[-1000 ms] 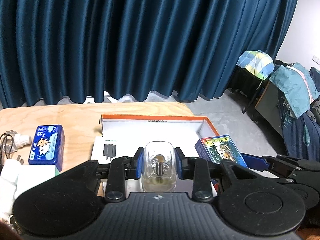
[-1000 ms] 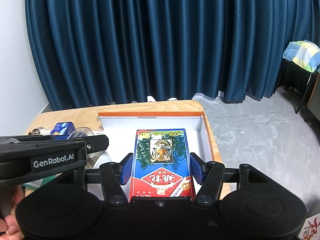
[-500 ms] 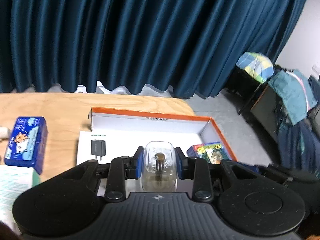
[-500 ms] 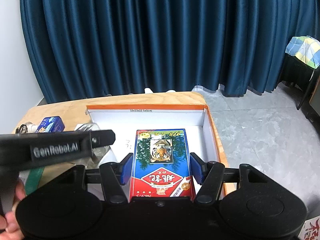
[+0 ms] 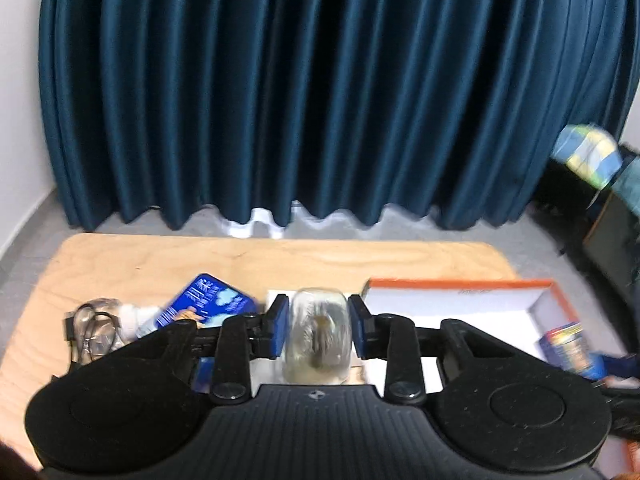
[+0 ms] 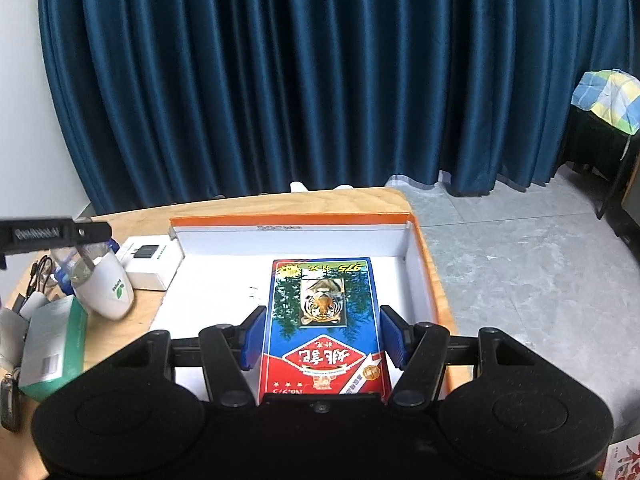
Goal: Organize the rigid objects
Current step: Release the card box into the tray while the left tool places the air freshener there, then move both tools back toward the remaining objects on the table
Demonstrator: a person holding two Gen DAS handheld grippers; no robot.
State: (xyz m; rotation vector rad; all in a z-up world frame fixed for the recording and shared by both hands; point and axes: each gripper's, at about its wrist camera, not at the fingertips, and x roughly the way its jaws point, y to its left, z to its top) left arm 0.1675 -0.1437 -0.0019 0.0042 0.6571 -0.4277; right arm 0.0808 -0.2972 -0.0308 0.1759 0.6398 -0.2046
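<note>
Gripping a clear bottle (image 5: 316, 336), the left tongs (image 5: 318, 330) hover over the bench (image 5: 160, 256) while the right tongs (image 6: 322, 334) clamp a tiger-printed box (image 6: 324, 320) above the orange-rimmed tray (image 6: 292, 220).

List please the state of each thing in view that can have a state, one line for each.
left gripper: shut on the clear bottle.
right gripper: shut on the tiger card box, above the tray.
orange-rimmed tray: open, lidless.
white charger box: closed, flat on the table.
blue tin: lying flat.
</note>
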